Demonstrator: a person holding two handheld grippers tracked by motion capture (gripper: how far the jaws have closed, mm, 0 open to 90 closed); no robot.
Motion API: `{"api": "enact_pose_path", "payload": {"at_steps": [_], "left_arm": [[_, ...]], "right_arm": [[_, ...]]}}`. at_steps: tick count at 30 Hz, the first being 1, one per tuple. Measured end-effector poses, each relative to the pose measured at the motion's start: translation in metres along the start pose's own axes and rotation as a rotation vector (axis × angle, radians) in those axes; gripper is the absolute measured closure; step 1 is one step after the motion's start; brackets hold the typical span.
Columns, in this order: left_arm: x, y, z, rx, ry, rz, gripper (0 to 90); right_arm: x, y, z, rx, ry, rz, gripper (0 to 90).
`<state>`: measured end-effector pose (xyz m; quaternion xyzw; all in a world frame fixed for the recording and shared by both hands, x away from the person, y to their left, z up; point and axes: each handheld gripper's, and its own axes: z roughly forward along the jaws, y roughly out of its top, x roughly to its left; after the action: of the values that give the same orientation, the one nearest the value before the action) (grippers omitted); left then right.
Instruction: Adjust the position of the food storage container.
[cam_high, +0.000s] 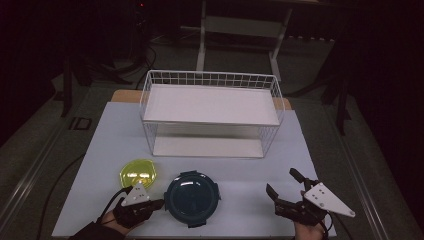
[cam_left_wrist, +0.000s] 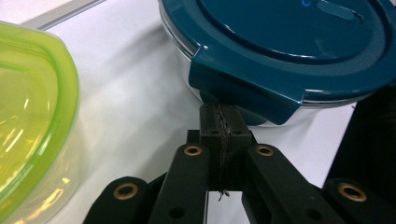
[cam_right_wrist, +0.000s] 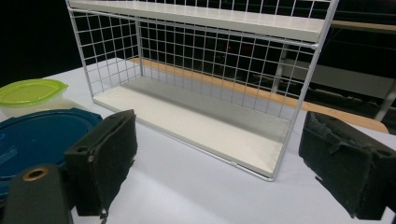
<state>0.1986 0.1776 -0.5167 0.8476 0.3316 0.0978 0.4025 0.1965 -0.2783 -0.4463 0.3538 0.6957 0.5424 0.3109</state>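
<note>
In the high view the left gripper (cam_high: 159, 204) sits at 9 o'clock of the blue-lidded container (cam_high: 192, 197) on the table (cam_high: 240, 170); its own view shows fingers (cam_left_wrist: 212, 128) pressed together, empty, touching the lid tab (cam_left_wrist: 243, 95), likely to unlatch it; the right gripper view shows fingers (cam_right_wrist: 107, 158) spread wide, empty, facing the wire shelf rack (cam_right_wrist: 196, 60).

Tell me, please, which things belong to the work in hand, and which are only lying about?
In the job:
- left gripper, shut, at the blue-lidded container
- right gripper, open, holding nothing

Lying about:
- green-lidded container
- white wire shelf rack
</note>
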Motion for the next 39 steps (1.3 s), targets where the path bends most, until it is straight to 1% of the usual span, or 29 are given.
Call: {"api": "enact_pose_path", "payload": {"at_steps": [2,3,6,8,10,11,14,16,17,19,21,23,25,28,30,32,33,35,36,37,38,39], "left_arm": [[0.001,0.000,-0.001,-0.001,-0.007,-0.003,88.5],[0.002,-0.001,-0.003,-0.008,-0.012,-0.011,88.5],[0.004,0.000,-0.009,-0.033,-0.003,-0.025,88.5],[0.004,0.001,-0.011,-0.036,-0.001,-0.022,88.5],[0.001,0.002,-0.008,-0.025,-0.012,-0.012,88.5],[0.000,0.002,-0.007,-0.015,-0.001,-0.004,88.5],[0.002,0.001,-0.005,-0.015,0.000,-0.022,88.5],[-0.001,0.002,-0.001,0.010,-0.003,-0.001,88.5],[-0.003,0.002,0.001,0.017,0.003,0.005,88.5],[-0.003,0.003,0.002,0.008,-0.010,-0.011,88.5],[-0.002,0.004,0.004,0.013,-0.004,-0.009,88.5],[-0.001,0.005,0.004,0.017,-0.012,-0.016,88.5],[-0.001,0.005,0.003,0.014,-0.014,-0.013,88.4],[0.002,0.005,-0.008,-0.018,0.001,-0.021,88.5],[0.003,0.005,-0.011,-0.033,-0.001,-0.029,88.5],[0.002,0.006,-0.010,-0.028,-0.002,-0.019,88.5],[0.001,0.007,-0.009,-0.029,-0.013,-0.019,88.5],[0.000,0.008,-0.008,-0.022,-0.014,-0.013,88.5],[-0.001,0.009,-0.006,-0.025,-0.025,-0.013,88.5],[-0.001,0.010,-0.006,-0.032,-0.018,-0.012,88.5],[-0.001,0.011,-0.006,-0.029,-0.019,-0.016,88.5],[-0.001,0.013,-0.006,-0.026,-0.017,-0.011,88.5]], "right_arm": [[0.000,0.000,0.000,0.000,0.001,-0.001,11.0],[0.000,0.000,0.000,0.000,0.001,0.002,11.0],[-0.001,0.000,0.000,-0.001,0.003,0.002,11.0],[-0.001,0.000,0.000,0.002,0.005,0.001,11.0],[0.000,0.000,0.000,0.002,0.006,-0.002,11.0],[0.000,0.000,0.000,0.002,0.006,-0.004,11.0],[0.001,0.000,-0.001,0.001,0.007,-0.007,11.0],[0.001,0.000,-0.001,0.000,0.006,-0.005,11.0],[0.001,0.000,0.000,0.000,0.006,-0.006,11.0],[0.001,-0.001,0.000,0.003,0.007,-0.004,11.0],[0.001,-0.001,0.000,0.004,0.009,-0.006,11.0],[0.001,0.000,0.000,0.002,0.008,-0.006,11.0],[0.001,0.000,-0.001,0.000,0.008,-0.003,11.0],[0.000,0.000,-0.002,-0.003,0.006,-0.001,11.0],[0.000,-0.001,-0.002,-0.001,0.008,0.000,11.0],[0.001,-0.001,-0.001,0.001,0.010,-0.004,11.0],[0.001,0.000,-0.001,0.000,0.012,-0.003,11.0],[0.002,0.000,-0.002,-0.002,0.009,-0.009,11.0],[0.001,0.000,-0.002,-0.003,0.009,-0.008,11.0],[0.001,0.000,-0.002,-0.003,0.009,-0.004,11.0],[0.001,0.000,-0.002,-0.002,0.009,-0.002,11.0],[0.001,0.000,-0.002,-0.002,0.008,-0.001,11.0]]}}
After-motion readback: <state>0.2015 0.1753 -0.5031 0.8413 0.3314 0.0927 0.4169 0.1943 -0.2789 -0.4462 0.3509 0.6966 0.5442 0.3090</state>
